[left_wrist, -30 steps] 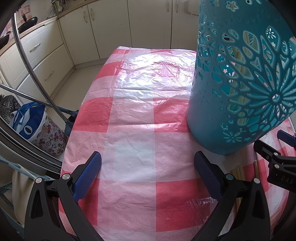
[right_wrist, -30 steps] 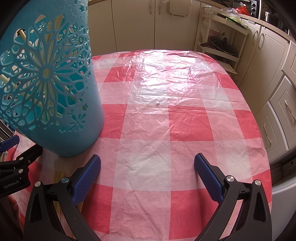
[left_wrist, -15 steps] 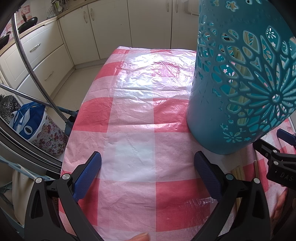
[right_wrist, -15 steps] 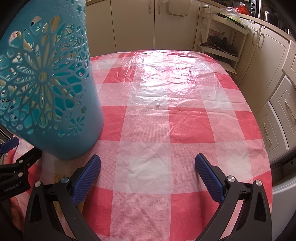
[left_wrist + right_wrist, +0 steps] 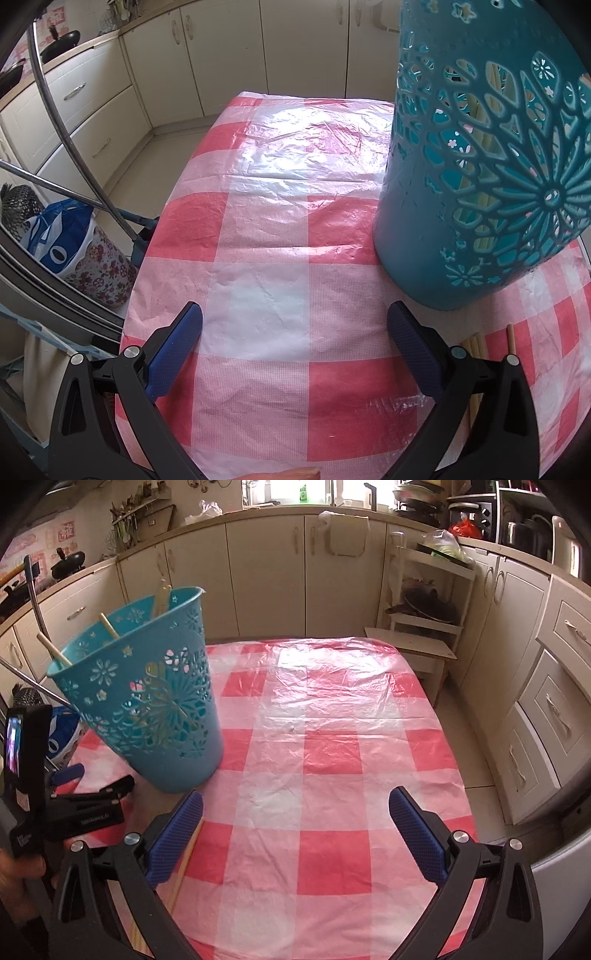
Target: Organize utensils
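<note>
A tall teal openwork basket [image 5: 147, 709] stands on the left of the red-and-white checked tablecloth [image 5: 332, 760]. Several wooden chopsticks [image 5: 107, 626] stick out of its top, and more show through its holes [image 5: 484, 122]. Loose chopsticks [image 5: 186, 854] lie on the cloth in front of the basket, under my right gripper's left finger; their ends [image 5: 476, 341] show beside my left gripper's right finger. My left gripper [image 5: 295, 347] is open over bare cloth, left of the basket [image 5: 480, 166]. My right gripper [image 5: 295, 827] is open and empty, higher above the table. The left gripper [image 5: 96, 777] appears at that view's left edge.
Cream kitchen cabinets [image 5: 266, 576] surround the table. A white shelf rack [image 5: 428, 590] and a low wooden stool [image 5: 410, 642] stand at the far right corner. A floral bag [image 5: 99, 266] and metal tubes [image 5: 74, 144] are on the floor to the left. A fingertip [image 5: 295, 472] shows at the bottom.
My right gripper has risen and pulled back, so the whole basket and its rim now show. It has left the left wrist view. The left gripper has stayed put.
</note>
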